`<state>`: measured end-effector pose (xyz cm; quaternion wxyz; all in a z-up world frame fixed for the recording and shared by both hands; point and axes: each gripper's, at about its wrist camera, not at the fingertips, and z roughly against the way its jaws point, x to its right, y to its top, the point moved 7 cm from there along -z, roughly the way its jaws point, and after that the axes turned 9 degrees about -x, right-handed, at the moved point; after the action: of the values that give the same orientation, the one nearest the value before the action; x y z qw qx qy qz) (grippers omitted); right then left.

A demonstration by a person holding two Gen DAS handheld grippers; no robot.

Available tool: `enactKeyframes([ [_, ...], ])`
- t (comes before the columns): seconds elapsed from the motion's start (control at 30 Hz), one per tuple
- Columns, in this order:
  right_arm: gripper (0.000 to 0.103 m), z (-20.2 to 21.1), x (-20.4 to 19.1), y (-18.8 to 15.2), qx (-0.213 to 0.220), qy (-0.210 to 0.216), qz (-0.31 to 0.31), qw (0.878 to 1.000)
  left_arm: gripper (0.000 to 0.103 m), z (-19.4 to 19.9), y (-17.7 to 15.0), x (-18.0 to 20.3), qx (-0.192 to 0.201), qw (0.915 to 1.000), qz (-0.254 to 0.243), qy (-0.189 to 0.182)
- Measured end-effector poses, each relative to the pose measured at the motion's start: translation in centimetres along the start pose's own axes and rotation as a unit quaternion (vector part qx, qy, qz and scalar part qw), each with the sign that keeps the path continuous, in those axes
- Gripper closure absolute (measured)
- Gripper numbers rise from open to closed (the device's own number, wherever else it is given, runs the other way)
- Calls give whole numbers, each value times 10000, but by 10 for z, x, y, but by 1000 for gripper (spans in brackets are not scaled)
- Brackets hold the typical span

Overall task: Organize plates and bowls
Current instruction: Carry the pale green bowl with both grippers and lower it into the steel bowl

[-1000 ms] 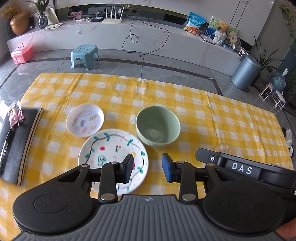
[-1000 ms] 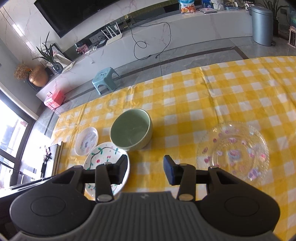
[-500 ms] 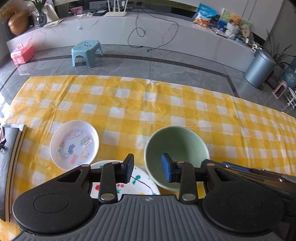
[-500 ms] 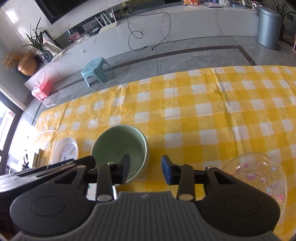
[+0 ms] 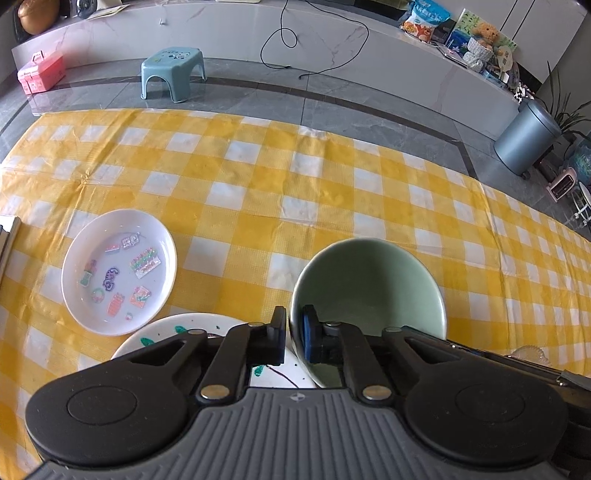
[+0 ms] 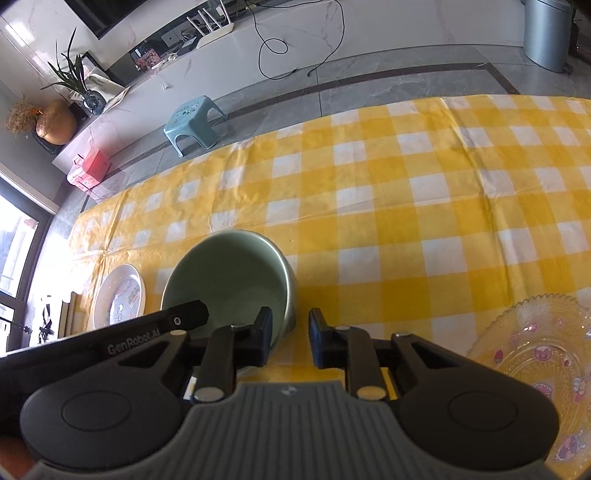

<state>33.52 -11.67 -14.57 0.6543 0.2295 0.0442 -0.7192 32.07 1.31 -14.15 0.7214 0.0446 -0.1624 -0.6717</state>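
Green bowl (image 5: pixel 369 291) being pinched at both rims.
Left gripper (image 5: pixel 294 338) is clamping its near wall; right gripper (image 6: pixel 290 341), just closing, is straddling the opposite rim without pressing yet — lifting level matters.

Daylight is pouring in through the window (image 6: pixel 14 258) at the left, washing out that corner. A grey tiled floor (image 5: pixel 332 107) with a dark inlaid band is running past a long white marble bench (image 5: pixel 229 33). A small blue stool (image 5: pixel 171 72) is standing on the floor, a pink box (image 5: pixel 40 72) is sitting off left, and a grey bin (image 5: pixel 526 142) is waiting at the right beside a plant.
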Motion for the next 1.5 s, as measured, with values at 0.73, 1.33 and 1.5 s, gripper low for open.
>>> enactKeyframes([
  [0.73,95,112,-31,-77,549,423,-168,9975,96,132,-73,1,678,9974,212,-155],
  [1.33,97,169,-80,-226,430,456,314,9975,95,186,-206,-50,763,9910,1029,-378],
  [1.5,97,157,-76,-236,268,334,315,9986,95,177,-222,-59,627,9898,1184,-486],
])
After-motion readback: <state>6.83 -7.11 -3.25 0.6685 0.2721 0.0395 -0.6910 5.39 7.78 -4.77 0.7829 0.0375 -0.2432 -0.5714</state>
